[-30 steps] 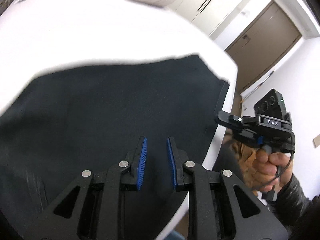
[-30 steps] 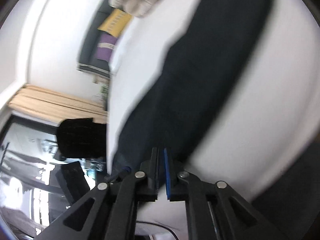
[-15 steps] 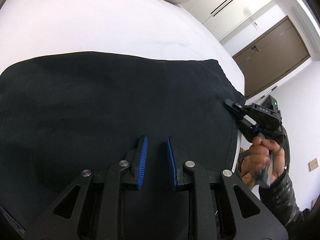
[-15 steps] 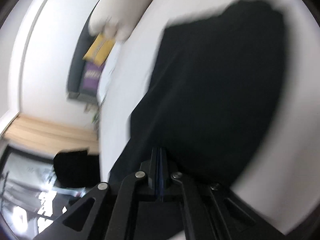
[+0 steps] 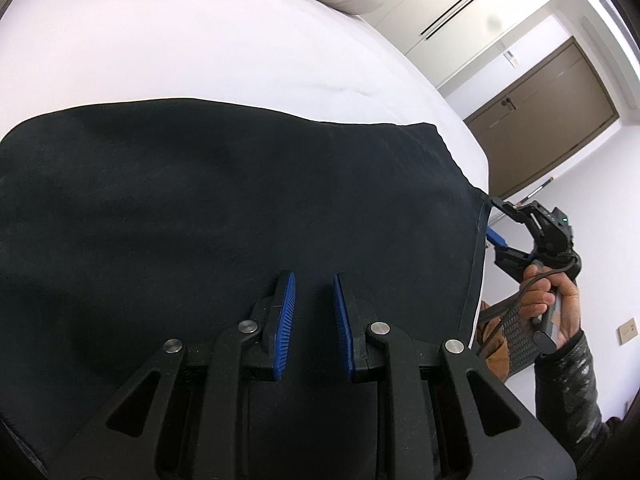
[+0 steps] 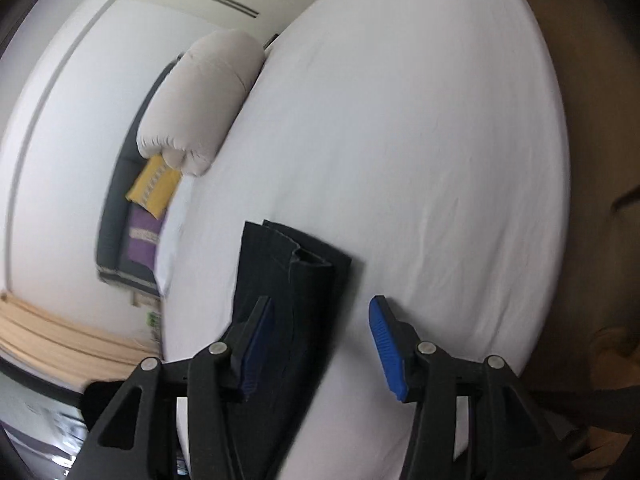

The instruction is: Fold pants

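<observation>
Pants (image 5: 240, 208): black, flat on white bed (image 5: 180, 48), long axis crosswise, end at right gripper (image 6: 320, 336), jaws opening around cloth. Left gripper (image 5: 314, 312): jaws narrowly parted, grip unclear.

Bare white bed (image 6: 420, 140) lies open beyond the black pants (image 5: 240, 208). A pillow (image 6: 200, 100) blocks the far end, seemingly against the wall.
</observation>
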`<control>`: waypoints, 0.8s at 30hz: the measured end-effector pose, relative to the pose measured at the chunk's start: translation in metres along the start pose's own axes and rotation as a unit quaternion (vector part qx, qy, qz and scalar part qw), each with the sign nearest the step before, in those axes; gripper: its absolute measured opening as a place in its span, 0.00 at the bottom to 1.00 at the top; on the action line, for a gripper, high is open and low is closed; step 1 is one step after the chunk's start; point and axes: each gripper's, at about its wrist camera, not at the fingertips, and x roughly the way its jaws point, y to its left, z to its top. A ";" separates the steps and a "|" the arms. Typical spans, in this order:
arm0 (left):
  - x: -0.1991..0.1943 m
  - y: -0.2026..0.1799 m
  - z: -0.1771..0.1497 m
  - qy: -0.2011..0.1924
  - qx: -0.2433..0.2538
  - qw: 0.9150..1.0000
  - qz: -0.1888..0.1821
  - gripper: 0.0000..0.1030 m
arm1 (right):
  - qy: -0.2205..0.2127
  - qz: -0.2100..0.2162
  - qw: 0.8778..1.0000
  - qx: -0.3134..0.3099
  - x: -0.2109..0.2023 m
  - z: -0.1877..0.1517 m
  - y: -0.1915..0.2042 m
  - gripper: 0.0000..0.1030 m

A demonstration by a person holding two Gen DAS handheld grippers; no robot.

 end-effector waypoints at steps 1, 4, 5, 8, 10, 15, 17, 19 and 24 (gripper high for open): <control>-0.002 0.000 0.000 -0.001 0.001 1.000 0.001 0.19 | 0.003 0.005 1.000 0.002 0.002 0.002 0.000 0.51; 0.000 -0.001 -0.001 -0.002 0.002 1.000 0.005 0.19 | 0.011 0.038 0.999 0.017 0.013 0.012 -0.002 0.51; 0.000 -0.001 0.000 -0.002 0.002 1.000 0.006 0.19 | 0.011 0.047 0.999 0.024 0.017 0.016 -0.002 0.50; -0.002 0.000 0.000 -0.003 -0.001 1.000 0.004 0.19 | 0.016 0.077 0.996 0.039 0.032 0.027 -0.003 0.43; -0.003 0.002 0.000 -0.003 -0.003 1.000 0.001 0.19 | 0.023 0.078 0.996 0.036 0.039 0.031 -0.002 0.30; -0.006 0.006 -0.002 -0.005 -0.008 1.000 -0.007 0.19 | 0.027 0.080 0.996 0.018 0.049 0.034 0.003 0.11; -0.008 0.008 -0.002 -0.005 -0.012 1.000 -0.012 0.19 | 0.019 0.069 0.997 0.004 0.047 0.033 0.007 0.10; -0.009 0.009 -0.001 -0.005 -0.014 1.000 -0.016 0.19 | 0.012 0.051 0.999 -0.016 0.043 0.031 0.015 0.10; -0.020 0.009 -0.001 -0.013 -0.026 0.999 -0.016 0.19 | -0.003 0.012 0.988 -0.156 0.026 0.002 0.086 0.10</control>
